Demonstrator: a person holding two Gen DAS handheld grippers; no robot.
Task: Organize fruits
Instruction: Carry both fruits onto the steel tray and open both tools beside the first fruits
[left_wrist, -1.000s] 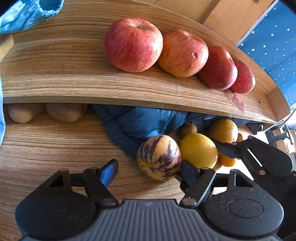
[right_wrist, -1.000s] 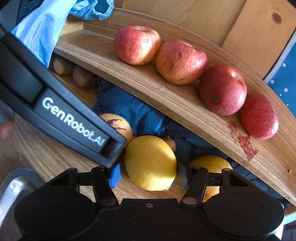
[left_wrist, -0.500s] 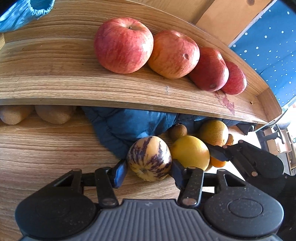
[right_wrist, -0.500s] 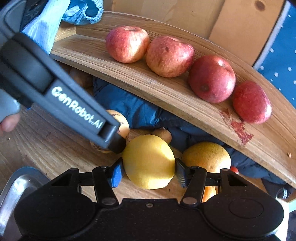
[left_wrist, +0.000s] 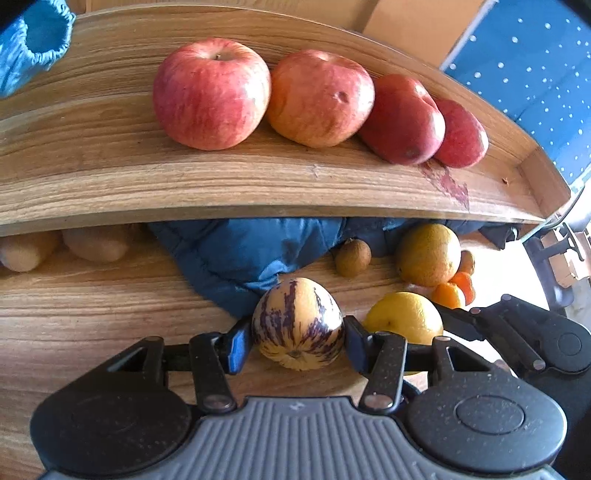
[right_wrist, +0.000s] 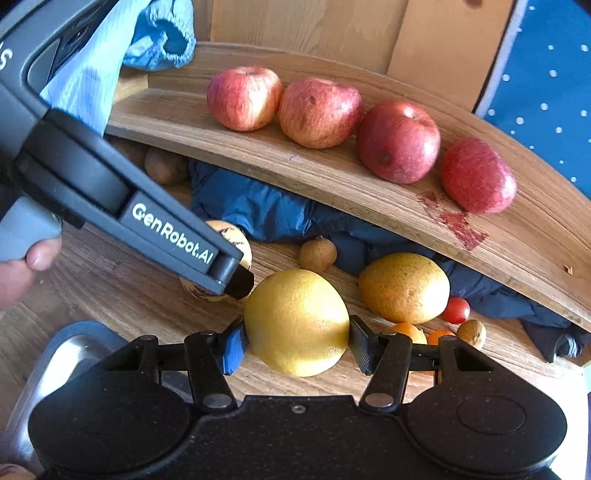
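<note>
My left gripper (left_wrist: 295, 341) is shut on a cream melon with purple stripes (left_wrist: 297, 323), just above the lower wooden board. My right gripper (right_wrist: 295, 341) is shut on a yellow citrus fruit (right_wrist: 297, 321), right beside it; that fruit also shows in the left wrist view (left_wrist: 404, 317). The striped melon is mostly hidden behind the left gripper's body in the right wrist view (right_wrist: 236, 240). Several red apples (left_wrist: 212, 92) (right_wrist: 319, 110) sit in a row on the upper wooden shelf (left_wrist: 184, 184).
A second yellow-orange citrus (right_wrist: 404, 288), a small brown fruit (right_wrist: 317, 254), small oranges (left_wrist: 448, 293), a cherry tomato (right_wrist: 456, 310) and a nut (right_wrist: 472, 333) lie on the lower board. A blue cloth (left_wrist: 251, 251) lies under the shelf. Kiwis (left_wrist: 96, 243) sit at the left.
Both grippers have closed, the left on the striped melon and the right on the yellow citrus. Both fruits now sit gripped between the fingers, slightly nearer the cameras.
</note>
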